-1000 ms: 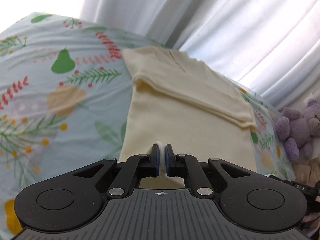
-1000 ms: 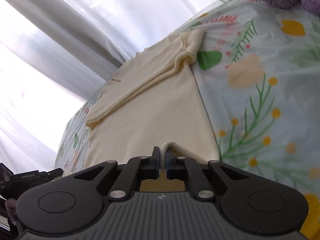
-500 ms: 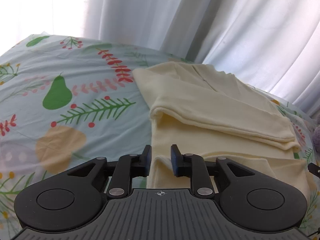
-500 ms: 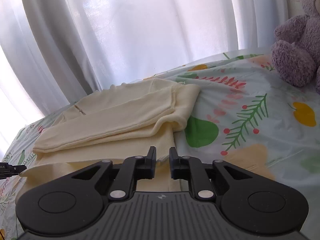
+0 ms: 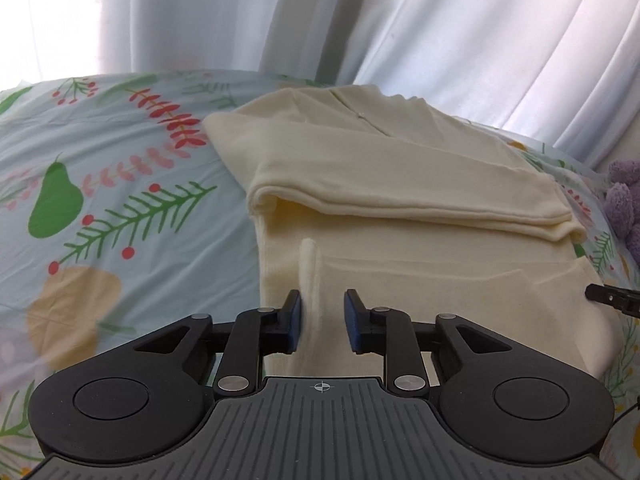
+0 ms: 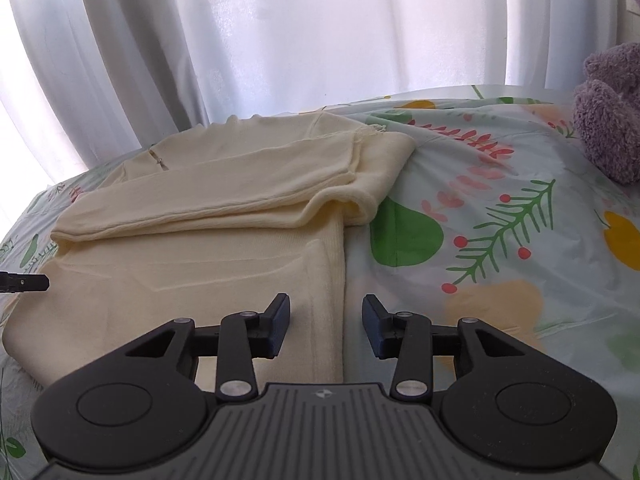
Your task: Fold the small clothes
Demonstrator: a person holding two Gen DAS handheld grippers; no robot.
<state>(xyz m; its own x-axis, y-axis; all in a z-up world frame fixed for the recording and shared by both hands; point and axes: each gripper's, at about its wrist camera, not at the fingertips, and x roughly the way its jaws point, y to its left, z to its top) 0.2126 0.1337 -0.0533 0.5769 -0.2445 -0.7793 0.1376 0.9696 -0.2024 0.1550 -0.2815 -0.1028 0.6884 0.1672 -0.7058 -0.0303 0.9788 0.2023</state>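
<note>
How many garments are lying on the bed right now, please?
1: a cream top lies folded mid-bed, before both open claws. More could be hidden out of frame.

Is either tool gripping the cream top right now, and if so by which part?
Neither. The left tool and right tool are both open over the cream top's near folded edge, which lies loose on the bedsheet.
</note>
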